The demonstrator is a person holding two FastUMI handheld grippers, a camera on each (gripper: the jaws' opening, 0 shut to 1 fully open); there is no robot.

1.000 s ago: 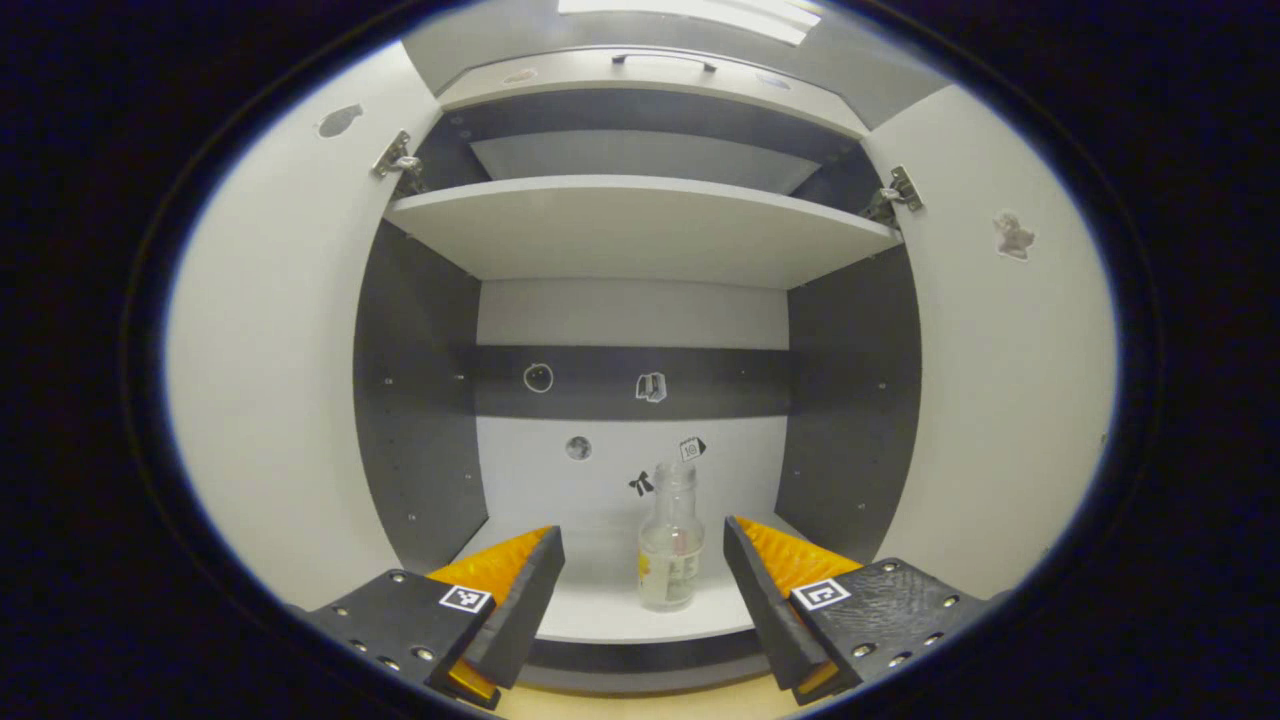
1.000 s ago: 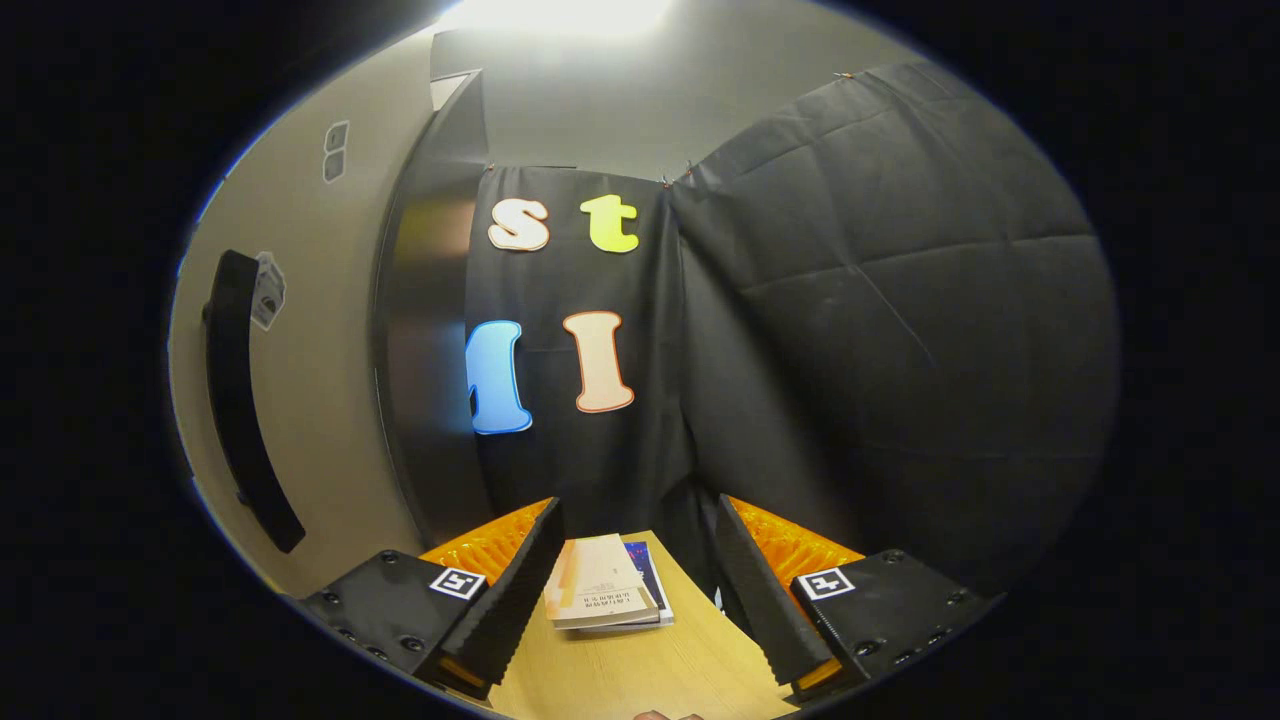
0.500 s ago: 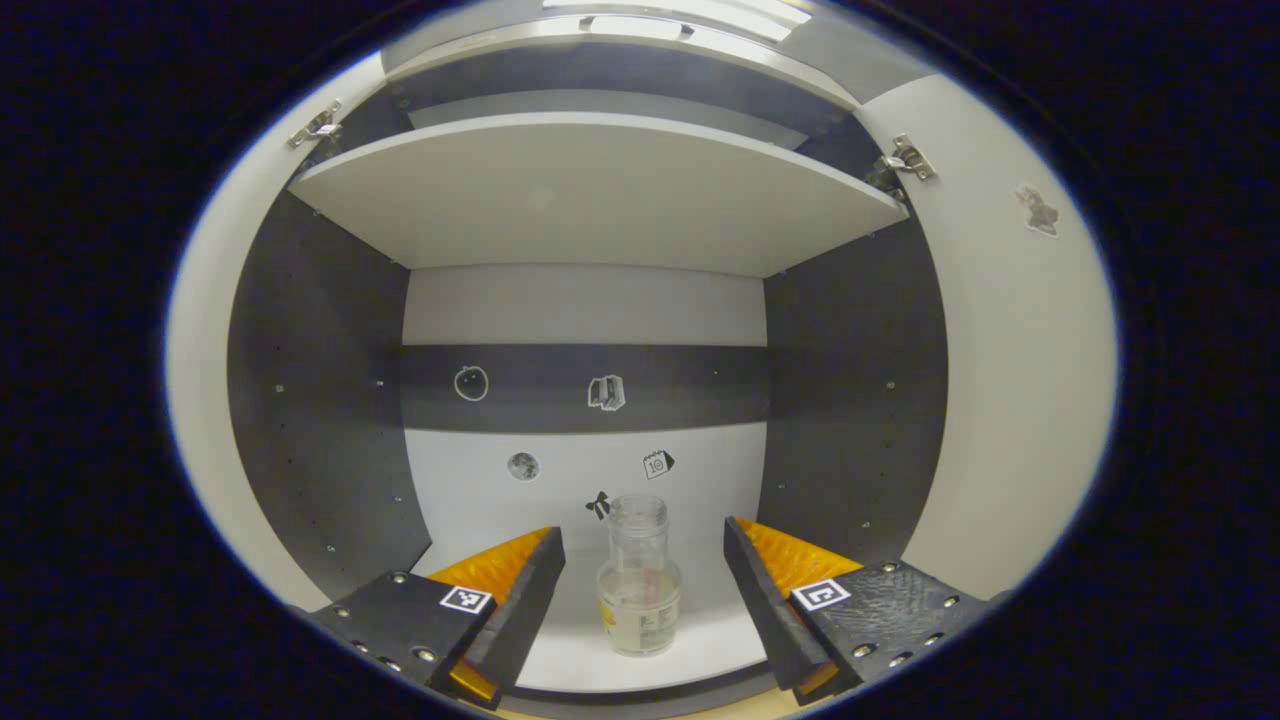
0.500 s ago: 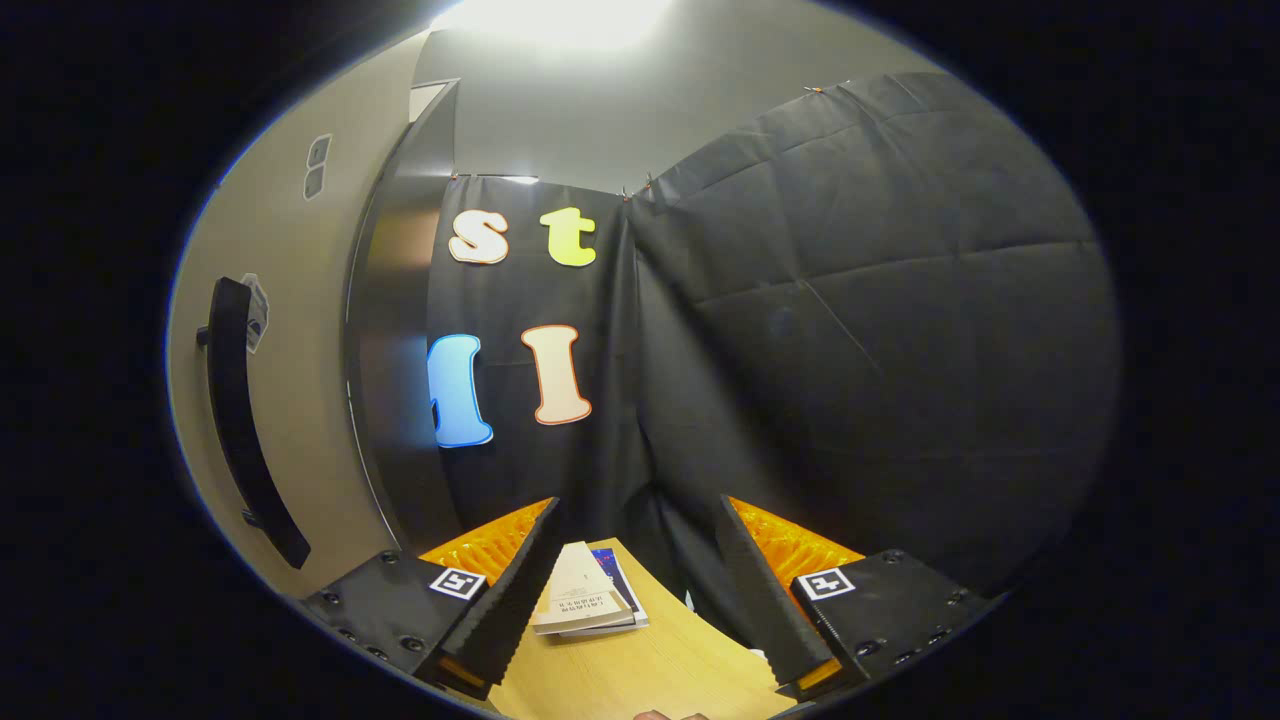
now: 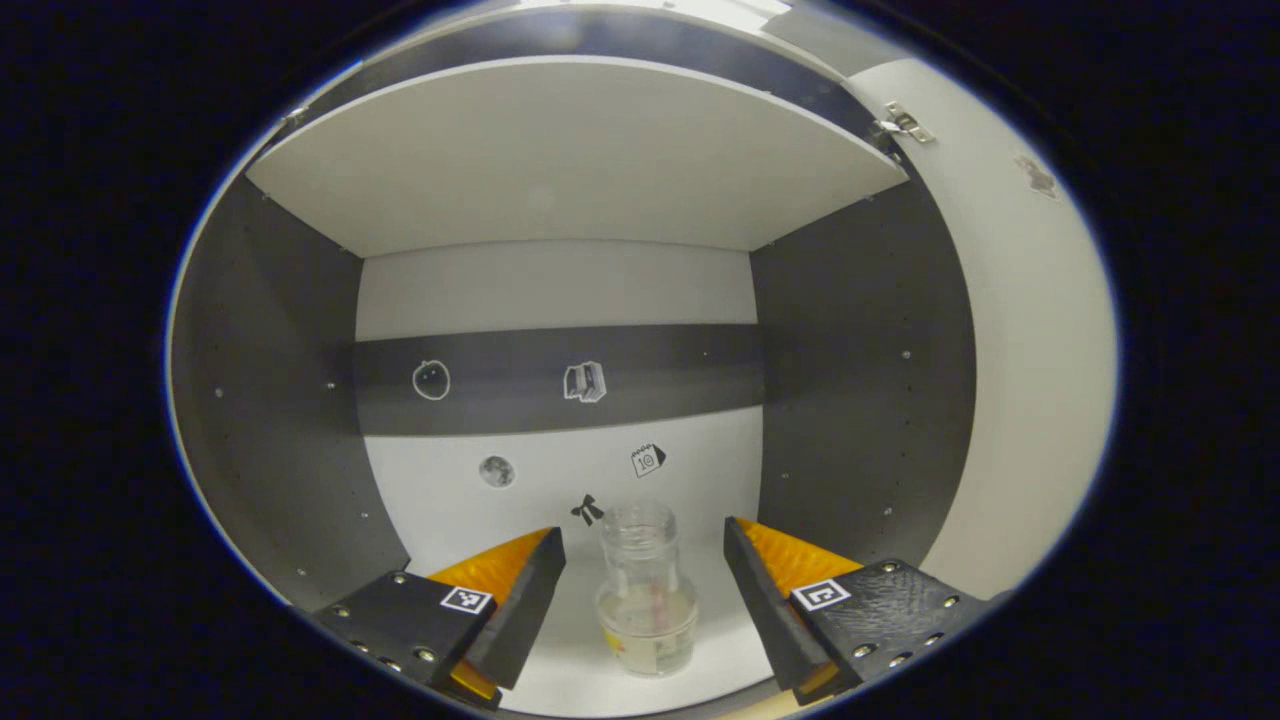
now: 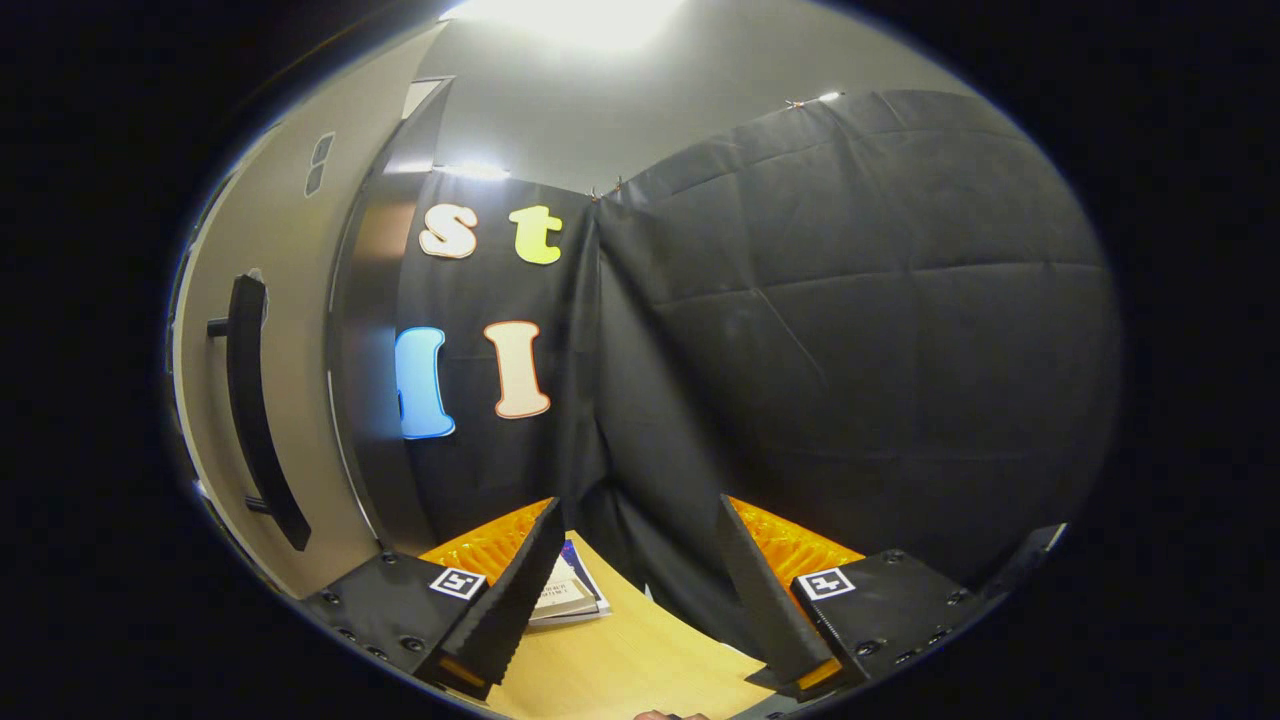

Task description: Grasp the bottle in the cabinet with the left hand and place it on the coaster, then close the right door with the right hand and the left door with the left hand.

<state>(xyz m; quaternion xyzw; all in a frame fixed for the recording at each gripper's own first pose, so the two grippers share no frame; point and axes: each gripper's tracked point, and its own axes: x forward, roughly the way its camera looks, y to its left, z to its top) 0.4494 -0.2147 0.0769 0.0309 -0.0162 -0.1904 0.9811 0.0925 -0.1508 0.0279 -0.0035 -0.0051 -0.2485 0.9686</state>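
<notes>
So the left gripper (image 5: 645,590) is sitting with its jaws spread wide and the clear glass bottle (image 5: 647,595) is standing upright right between the fingers, not touching either one as far as I can tell. Compared with a second ago, the gripper is pushing noticeably deeper into the cabinet: the bottle was smaller and further off back then, and both door hinges were in sight, whereas now the bottle is filling the gap between the fingers and the shelf (image 5: 570,160) overhead is looming way bigger. Bottle is resting on the cabinet's white bottom board (image 5: 560,650), near the front, with little stickers on the back panel (image 5: 540,470) behind it, and one hinge (image 5: 903,121) is peeking at the upper right beside the open right door (image 5: 1020,380). To me that means the reach is basically done and the squeeze is the next thing, probably around the fat lower body rather than the neck. Meanwhile the right gripper (image 6: 635,600) is hanging outside with its jaws wide and nothing between them, swinging a bit rightward versus earlier, over the wooden tabletop (image 6: 620,665) with a small stack of books (image 6: 570,597) and the door's black handle (image 6: 255,410) off to its left. Coaster isn't something I can spot here.
</notes>
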